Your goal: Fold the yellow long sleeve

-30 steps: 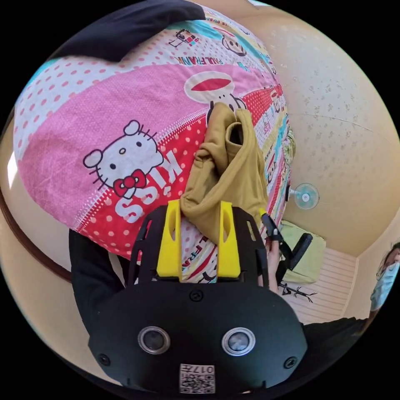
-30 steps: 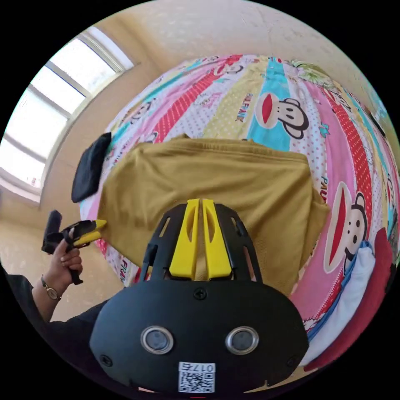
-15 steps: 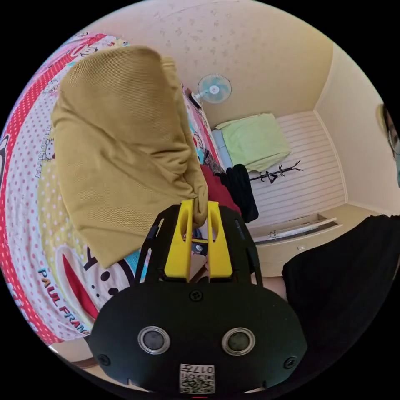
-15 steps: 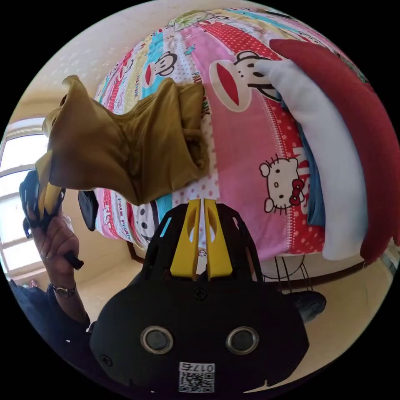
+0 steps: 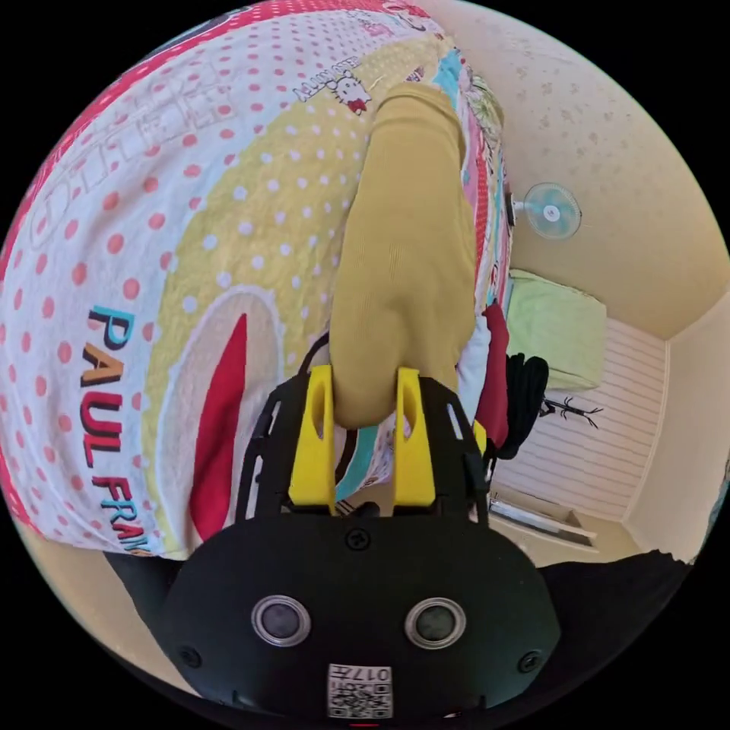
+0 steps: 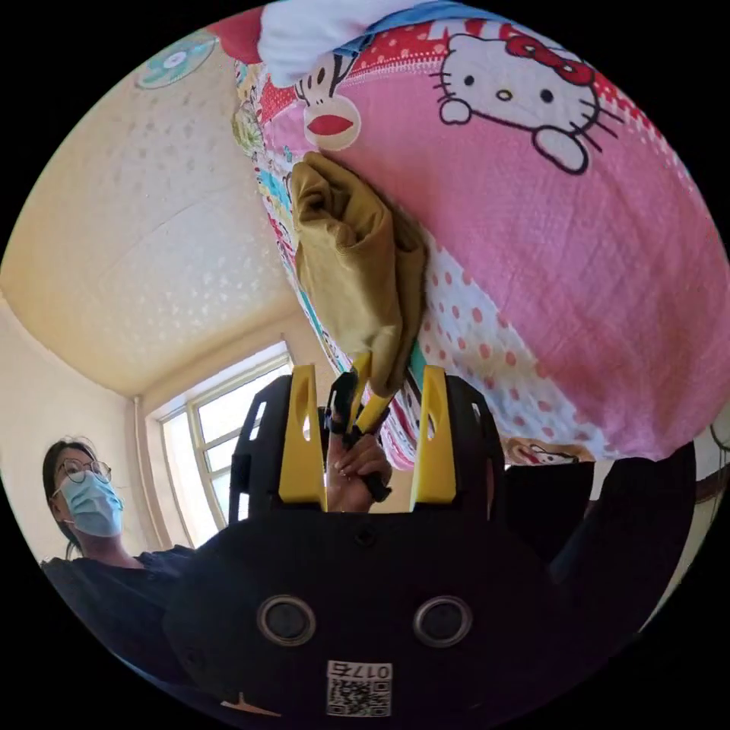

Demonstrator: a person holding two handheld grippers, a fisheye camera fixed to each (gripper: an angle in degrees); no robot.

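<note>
Since half a second ago the yellow long sleeve (image 5: 403,251) has gone from a loose, spread drape hanging off the left claw (image 5: 363,395) to a narrow bundle lying along the bed sheet (image 5: 152,251), and the right claw (image 6: 363,395) has gone from clenched to released. Left gripper view: left claw jaws stand apart with the near end of the bundle sitting between them; fabric fills the gap but I cannot tell whether both jaws actually press on it. The bundle runs from the jaws up across the yellow dotted patch of the sheet toward the far edge of the bed. Past the bed edge: a fan (image 5: 553,212) on the wall, a green cloth (image 5: 555,327), dark and red clothes (image 5: 509,380) near the bundle's lower side. Right gripper view: right claw jaws wide apart, nothing between them. Framed between those jaws is the person's hand (image 6: 351,475) holding the left claw (image 6: 363,395), whose yellow tips touch the lower end of the yellow long sleeve (image 6: 353,266). The garment lies bunched against the pink part of the bed sheet (image 6: 547,251). A window (image 6: 220,441) and a person (image 6: 91,517) sit at the lower left of the view.
</note>
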